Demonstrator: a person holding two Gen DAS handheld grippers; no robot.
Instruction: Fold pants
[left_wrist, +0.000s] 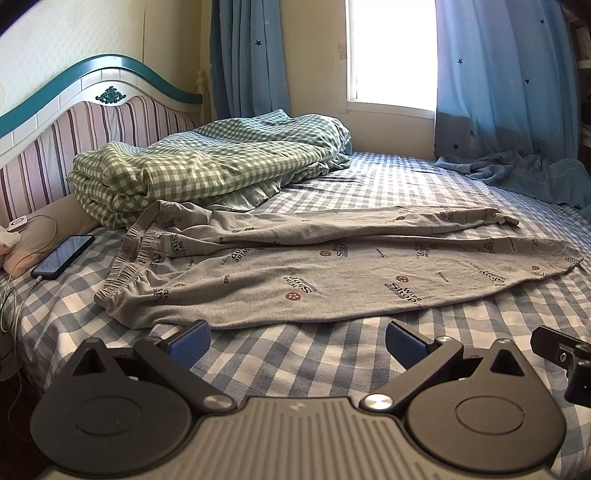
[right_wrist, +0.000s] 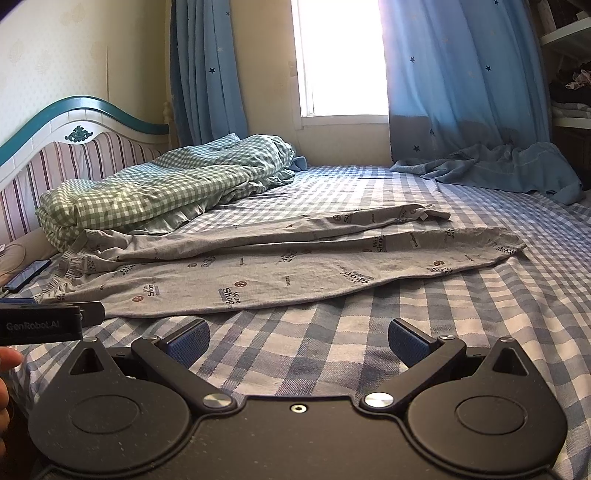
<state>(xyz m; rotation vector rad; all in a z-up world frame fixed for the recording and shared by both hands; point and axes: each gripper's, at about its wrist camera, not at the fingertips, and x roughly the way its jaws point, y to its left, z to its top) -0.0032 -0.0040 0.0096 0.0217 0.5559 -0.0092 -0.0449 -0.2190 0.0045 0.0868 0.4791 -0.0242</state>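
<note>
Grey pants (left_wrist: 332, 269) flat on checked bed (left_wrist: 461, 314) — both tools (left_wrist: 297, 341) (right_wrist: 299, 341) spread, empty

left gripper (left_wrist: 297, 341): fingers spread, empty | right gripper (right_wrist: 299, 341): fingers spread, empty

Blown-out window (left_wrist: 391, 51) backlight; sharp focus; fisheye-bent edges.
</note>
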